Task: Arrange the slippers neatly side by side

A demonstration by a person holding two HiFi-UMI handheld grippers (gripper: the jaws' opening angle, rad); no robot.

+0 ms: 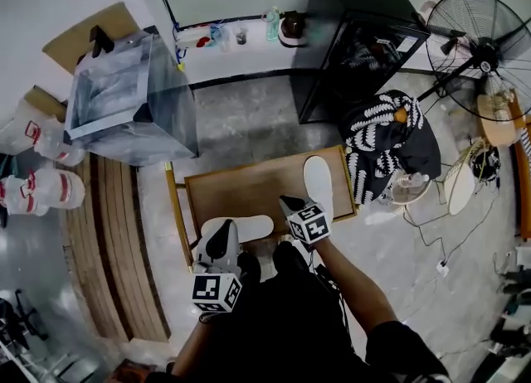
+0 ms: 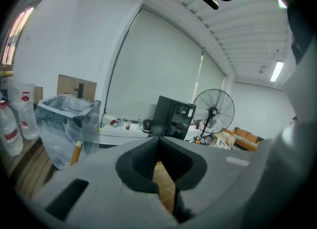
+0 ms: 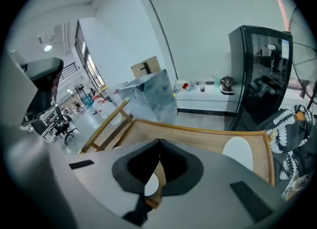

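Two white slippers lie on a low wooden table [image 1: 249, 184]. One slipper [image 1: 318, 182] points away along the table's right side and also shows in the right gripper view [image 3: 237, 152]. The other slipper [image 1: 245, 227] lies crosswise at the near edge; a white bit of it [image 3: 151, 185] shows through the right gripper's gap. My left gripper [image 1: 226, 230] hovers over that near slipper's left end, jaws shut and empty [image 2: 158, 139]. My right gripper [image 1: 287, 202] hangs between the two slippers, jaws shut with nothing in them [image 3: 159, 142].
A clear plastic bin [image 1: 124, 95] stands at the back left beside wooden slats [image 1: 108, 232] and plastic jugs [image 1: 41, 186]. A black cabinet [image 1: 357, 41], a black-and-white patterned bundle [image 1: 390, 137] and a floor fan [image 1: 485, 50] crowd the right.
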